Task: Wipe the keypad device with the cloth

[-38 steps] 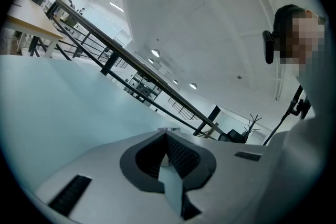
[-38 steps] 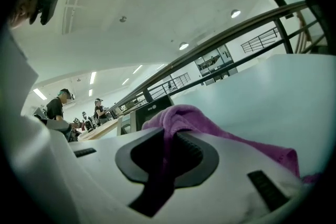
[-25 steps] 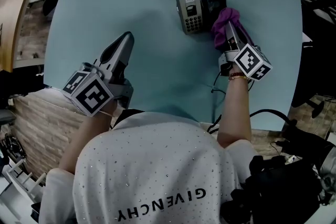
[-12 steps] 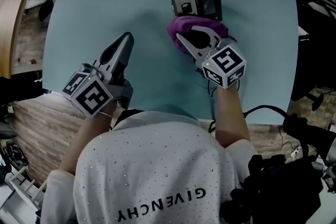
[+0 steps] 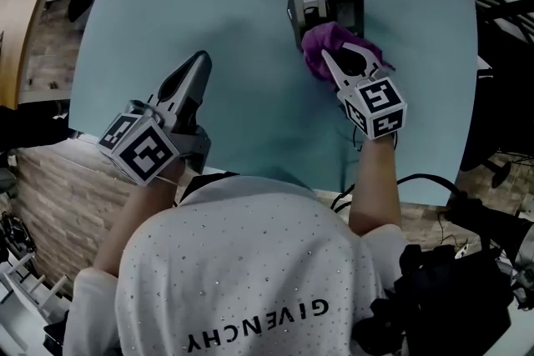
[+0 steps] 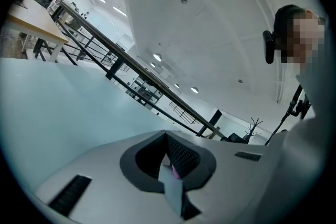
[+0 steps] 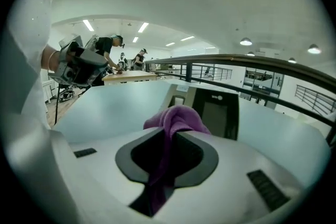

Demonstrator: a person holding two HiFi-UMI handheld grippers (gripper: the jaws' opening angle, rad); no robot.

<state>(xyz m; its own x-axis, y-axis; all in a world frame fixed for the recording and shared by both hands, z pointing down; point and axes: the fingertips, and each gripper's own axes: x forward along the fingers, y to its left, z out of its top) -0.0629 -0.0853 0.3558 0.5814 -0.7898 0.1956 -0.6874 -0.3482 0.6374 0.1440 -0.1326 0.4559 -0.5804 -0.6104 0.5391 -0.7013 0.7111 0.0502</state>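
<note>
The dark keypad device (image 5: pixel 327 4) lies flat at the far middle of the pale blue table (image 5: pixel 242 4). A purple cloth (image 5: pixel 327 40) covers its near edge and most of the keypad. My right gripper (image 5: pixel 328 54) is shut on the cloth and presses it onto the device. In the right gripper view the cloth (image 7: pixel 176 117) bulges out of the right gripper (image 7: pixel 170 136), with the device (image 7: pixel 212 110) just beyond it. My left gripper (image 5: pixel 200 59) rests shut over the table's left half, away from the device. In the left gripper view the left gripper (image 6: pixel 170 152) points up toward the ceiling.
A dark cable (image 5: pixel 345 179) runs from the device toward the table's near edge by my right forearm. A wooden desk (image 5: pixel 21 21) stands left of the table. People (image 7: pixel 113 52) work at a far desk. A railing (image 7: pixel 252 63) runs behind the table.
My right gripper swept the cloth from the device's right side down-left across its front, then back up onto the keypad. The left gripper has not moved.
</note>
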